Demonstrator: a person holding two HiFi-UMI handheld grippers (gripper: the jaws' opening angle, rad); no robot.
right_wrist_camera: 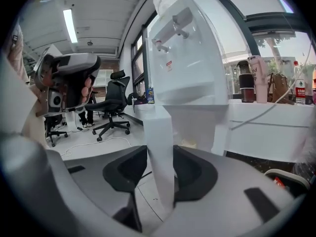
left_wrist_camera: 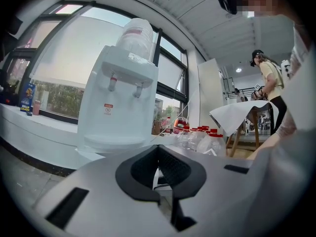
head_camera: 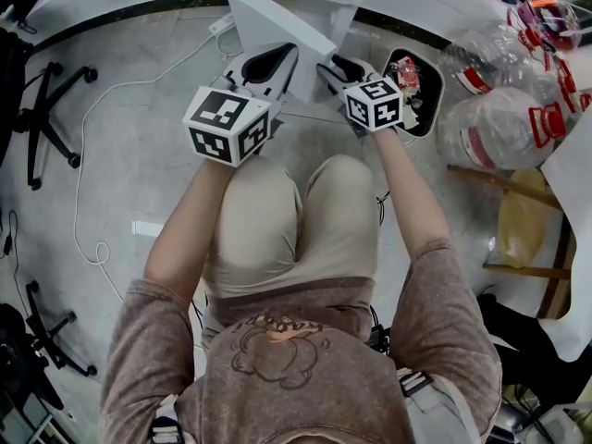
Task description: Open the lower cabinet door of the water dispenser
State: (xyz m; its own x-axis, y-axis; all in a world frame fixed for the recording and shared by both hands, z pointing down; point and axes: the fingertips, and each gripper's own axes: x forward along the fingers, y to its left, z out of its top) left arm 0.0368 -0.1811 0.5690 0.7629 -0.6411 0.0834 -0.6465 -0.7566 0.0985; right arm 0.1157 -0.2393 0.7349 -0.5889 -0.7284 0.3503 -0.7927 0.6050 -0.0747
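Observation:
The white water dispenser [left_wrist_camera: 118, 102] stands against the window ledge with a bottle on top; it also fills the right gripper view [right_wrist_camera: 190, 58]. Its lower cabinet door [head_camera: 277, 26] is swung out toward me, a white panel seen edge-on [right_wrist_camera: 160, 147]. My right gripper [right_wrist_camera: 162, 169] is shut on the door's free edge, a dark pad against each face; from above it [head_camera: 335, 66] sits at the panel's near right corner. My left gripper [head_camera: 275, 58] hovers just left of the door, level, jaws together and empty [left_wrist_camera: 158, 154].
I crouch on the grey floor before the dispenser. A black bin of wrappers [head_camera: 412, 86] and several clear plastic bottles [head_camera: 499, 109] lie to the right, beside a wooden stool [head_camera: 527, 220]. Chair bases [head_camera: 42, 118] and a white cable [head_camera: 111, 91] lie left. Another person [left_wrist_camera: 269, 83] stands behind.

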